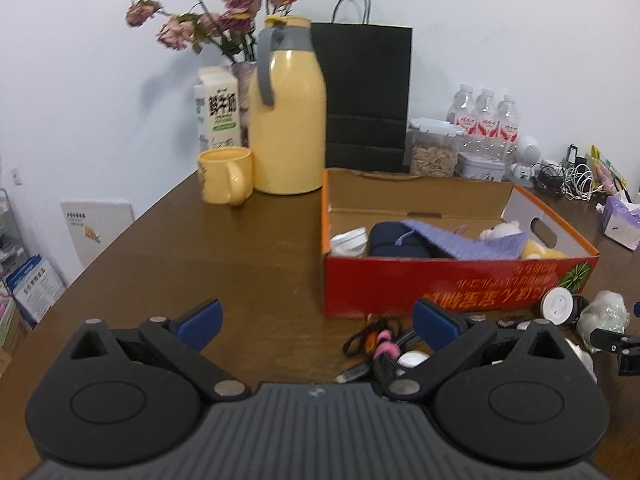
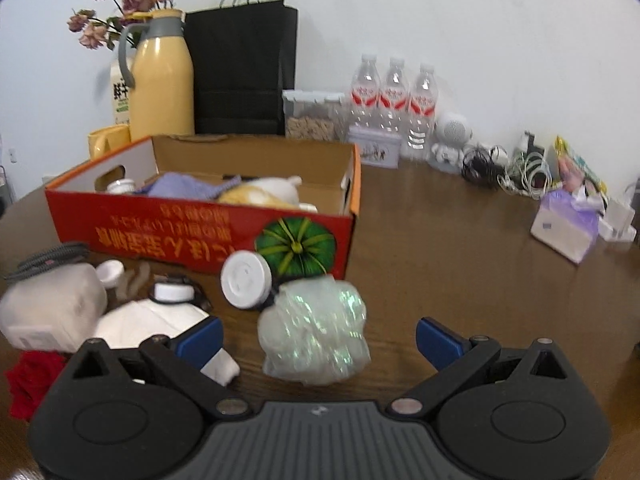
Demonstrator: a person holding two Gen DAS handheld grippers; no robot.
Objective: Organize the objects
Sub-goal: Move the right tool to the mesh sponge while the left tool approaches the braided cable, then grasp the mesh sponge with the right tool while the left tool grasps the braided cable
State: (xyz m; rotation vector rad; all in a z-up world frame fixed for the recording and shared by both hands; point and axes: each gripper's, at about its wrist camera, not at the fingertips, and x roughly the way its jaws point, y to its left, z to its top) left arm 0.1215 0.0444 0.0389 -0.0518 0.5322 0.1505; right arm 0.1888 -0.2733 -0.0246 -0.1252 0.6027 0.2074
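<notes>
Blue-padded, the right gripper [image 2: 318, 338] gapes wide around a crinkly translucent plastic bundle [image 2: 314, 330] on the brown wooden table [image 2: 460, 248]; the left gripper [image 1: 318, 322] gapes empty. Beyond stands an open red cardboard box [image 2: 192, 232] holding cloths, a yellow thermos jug [image 1: 286, 120] behind.

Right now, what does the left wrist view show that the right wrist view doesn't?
Left wrist only: the yellow mug's whole body and handle, and papers beyond the table's edge.

Right wrist only: a purple tissue pack in full and a red cloth at the near left.

Both: the red box, the yellow thermos, the black bag, and open, empty jaws.
</notes>
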